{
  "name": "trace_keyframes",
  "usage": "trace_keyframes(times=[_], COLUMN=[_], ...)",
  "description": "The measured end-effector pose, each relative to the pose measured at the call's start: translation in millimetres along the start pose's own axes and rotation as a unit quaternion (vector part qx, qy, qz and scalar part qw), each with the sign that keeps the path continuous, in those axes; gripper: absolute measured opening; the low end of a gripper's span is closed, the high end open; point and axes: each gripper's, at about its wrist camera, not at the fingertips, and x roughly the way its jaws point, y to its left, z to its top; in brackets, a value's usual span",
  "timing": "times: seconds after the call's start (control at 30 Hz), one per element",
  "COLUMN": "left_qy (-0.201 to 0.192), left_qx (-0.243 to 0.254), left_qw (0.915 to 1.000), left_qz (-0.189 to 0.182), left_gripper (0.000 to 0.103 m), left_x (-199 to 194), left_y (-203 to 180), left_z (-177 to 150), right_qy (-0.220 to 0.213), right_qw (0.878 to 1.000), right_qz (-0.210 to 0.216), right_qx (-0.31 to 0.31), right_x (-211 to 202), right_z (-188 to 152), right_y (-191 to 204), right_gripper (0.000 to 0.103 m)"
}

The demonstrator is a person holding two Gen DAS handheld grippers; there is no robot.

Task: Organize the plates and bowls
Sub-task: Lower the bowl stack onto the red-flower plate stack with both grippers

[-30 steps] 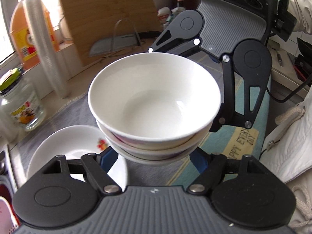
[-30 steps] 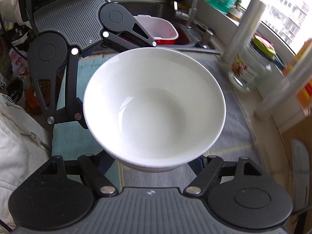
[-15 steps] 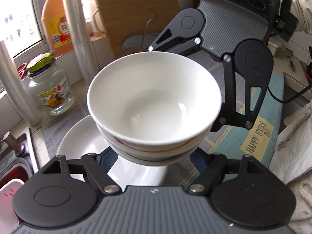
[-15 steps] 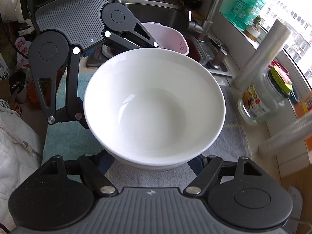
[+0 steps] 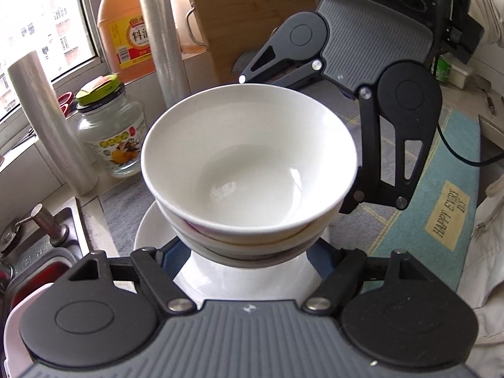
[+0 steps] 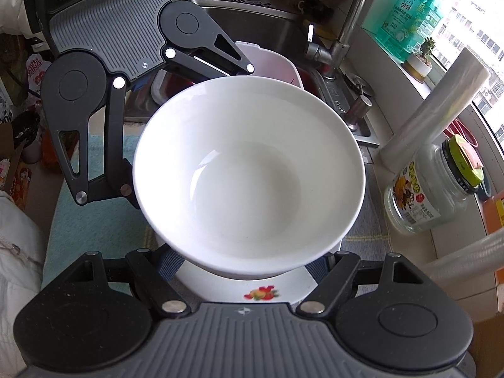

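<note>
Both hand-held grippers, left (image 5: pixel 249 252) and right (image 6: pixel 249 261), clamped on bowl stack (image 5: pixel 249 170), poised above plate (image 6: pixel 252 286). Bowls nested; set-down left.

left wrist view: looks from just behind the left gripper (image 5: pixel 249 252), steeply down and forward toward the windowsill; the stacked bowls (image 5: pixel 249 170) fill the centre at very close range.
right wrist view: looks from just behind the right gripper (image 6: pixel 249 261), steeply down, facing the sink (image 6: pixel 271 28); the bowls (image 6: pixel 249 176) sit equally close.
facing: the two views look at each other, each showing the opposite gripper beyond the bowls.
shared: bowls, plate (image 5: pixel 157 230) (image 6: pixel 283 286), glass jar (image 5: pixel 110 132) (image 6: pixel 431 189), blue mat (image 5: pixel 441 220) (image 6: pixel 91 220).
</note>
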Motion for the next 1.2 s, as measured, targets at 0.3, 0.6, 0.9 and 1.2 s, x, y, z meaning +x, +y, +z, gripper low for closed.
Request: trace_keyframes(times=[0.3, 0.6, 0.9, 1.2], left_qy=[0.009, 0.023, 0.03, 0.038], left_qx=[-0.005, -0.016, -0.024, -0.025], left_qw=[0.9999, 0.9996, 0.9992, 0.9989], left_qz=[0.006, 0.0, -0.005, -0.011], left_gripper=[0.079, 0.079, 0.079, 0.079], left_x=[11, 24, 30, 35], left_y=[9, 15, 18, 22], left_z=[-5, -8, -10, -10], right_qy=[0.008, 0.021, 0.029, 0.035], right_qw=[1.0, 1.0, 0.999, 0.999], right_qz=[0.005, 0.013, 0.022, 0.032], right_qx=[0.0, -0.002, 0.005, 0.016], right_x=[18, 31, 39, 44], right_z=[5, 5, 6, 5], right_y=[-10, -14, -21, -25], right_gripper=[0.083, 0.083, 0.083, 0.083])
